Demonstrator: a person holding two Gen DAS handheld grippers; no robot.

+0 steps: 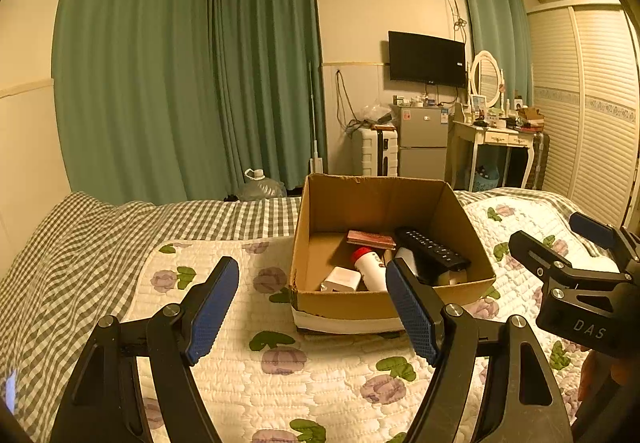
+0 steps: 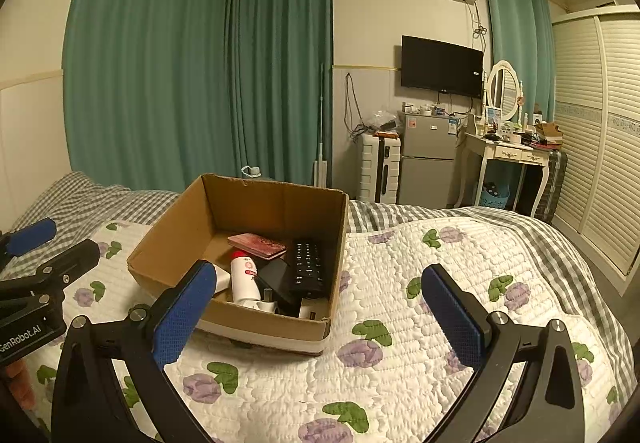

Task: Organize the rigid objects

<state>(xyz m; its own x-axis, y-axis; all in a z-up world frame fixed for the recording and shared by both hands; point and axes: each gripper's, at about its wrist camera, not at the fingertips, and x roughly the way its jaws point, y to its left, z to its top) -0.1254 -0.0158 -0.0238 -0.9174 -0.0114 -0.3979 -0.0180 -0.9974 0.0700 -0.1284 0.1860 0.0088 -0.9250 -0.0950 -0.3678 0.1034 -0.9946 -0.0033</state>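
Note:
An open cardboard box (image 1: 320, 203) (image 2: 168, 243) stands on the quilted bed. Inside lie a black remote (image 1: 432, 249) (image 2: 307, 263), a white bottle with a red cap (image 1: 370, 267) (image 2: 244, 275), a red booklet (image 1: 370, 239) (image 2: 256, 245), a white charger block (image 1: 342, 279) and other small items. My left gripper (image 1: 314, 307) is open and empty, just in front of the box. My right gripper (image 2: 320, 307) is open and empty, in front of the box's right corner. It also shows in the left wrist view (image 1: 560, 243).
The floral quilt (image 2: 400, 363) covers the bed over a checked sheet (image 1: 80, 243). Green curtains, a water jug (image 1: 260, 185), a suitcase, a small fridge (image 2: 428, 159), a dressing table and a wardrobe stand beyond the bed.

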